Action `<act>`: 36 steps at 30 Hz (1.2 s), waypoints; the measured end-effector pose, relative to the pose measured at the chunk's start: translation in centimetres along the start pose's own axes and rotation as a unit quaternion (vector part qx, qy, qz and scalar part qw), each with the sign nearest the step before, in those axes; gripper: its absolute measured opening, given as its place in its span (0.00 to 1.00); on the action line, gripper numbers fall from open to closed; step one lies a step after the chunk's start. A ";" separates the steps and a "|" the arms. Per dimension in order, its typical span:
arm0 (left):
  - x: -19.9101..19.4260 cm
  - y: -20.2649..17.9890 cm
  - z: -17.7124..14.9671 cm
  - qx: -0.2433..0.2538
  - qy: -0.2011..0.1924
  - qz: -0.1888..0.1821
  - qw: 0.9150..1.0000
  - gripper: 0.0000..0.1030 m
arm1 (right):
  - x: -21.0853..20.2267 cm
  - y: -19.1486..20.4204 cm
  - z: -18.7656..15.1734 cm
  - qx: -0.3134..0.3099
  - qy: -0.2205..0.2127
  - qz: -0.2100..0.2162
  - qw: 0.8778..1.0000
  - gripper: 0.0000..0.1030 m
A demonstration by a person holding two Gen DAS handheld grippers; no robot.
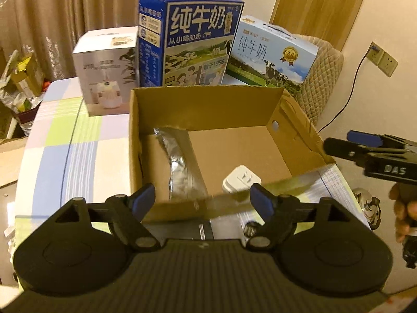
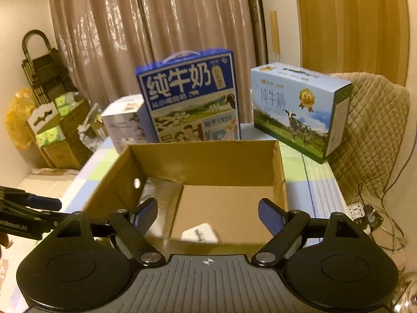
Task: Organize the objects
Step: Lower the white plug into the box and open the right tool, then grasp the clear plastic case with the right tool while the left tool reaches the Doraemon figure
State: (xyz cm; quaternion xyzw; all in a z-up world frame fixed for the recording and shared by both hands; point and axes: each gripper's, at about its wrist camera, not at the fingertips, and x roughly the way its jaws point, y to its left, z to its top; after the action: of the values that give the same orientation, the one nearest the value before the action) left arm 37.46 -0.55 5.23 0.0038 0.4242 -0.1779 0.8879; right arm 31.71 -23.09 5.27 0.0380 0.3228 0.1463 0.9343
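An open cardboard box [image 1: 203, 109] stands on the checked tablecloth; it also shows in the right wrist view [image 2: 203, 161]. Inside lie a white plug adapter [image 1: 241, 178], also in the right wrist view [image 2: 200, 232], and a silver foil bag [image 1: 179, 161], seen there too [image 2: 159, 193]. My left gripper [image 1: 202, 199] is open and empty above the box's near edge. My right gripper [image 2: 208, 215] is open and empty above the same edge; it also shows at the right of the left wrist view [image 1: 365, 143].
Behind the box stand a dark blue milk carton [image 1: 190, 39], a light blue milk carton [image 1: 271, 54] and a white appliance box [image 1: 106, 73]. A quilted chair back [image 2: 372, 130] is at the right. A power strip [image 2: 358, 210] and cables lie right of the table. A metal object [image 1: 367, 203] sits near my right hand.
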 end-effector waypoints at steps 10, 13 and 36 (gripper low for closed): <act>-6.9 -1.5 -6.4 -0.016 -0.018 0.029 0.999 0.87 | -8.4 1.8 -4.7 0.003 -0.014 0.008 1.000 0.79; -8.7 -2.1 -8.3 -0.018 -0.021 0.038 0.999 0.90 | -10.0 1.7 -6.4 0.011 -0.006 0.008 1.000 0.79; -10.4 0.5 -16.0 -0.043 -0.030 0.067 0.996 0.99 | -13.3 2.1 -14.3 0.039 0.023 -0.021 0.999 0.79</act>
State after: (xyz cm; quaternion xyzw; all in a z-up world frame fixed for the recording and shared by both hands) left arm 19.57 5.72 2.75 -0.0114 0.4035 -0.1001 0.9094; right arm 12.42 -25.42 2.25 0.0639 0.3504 0.1147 0.9274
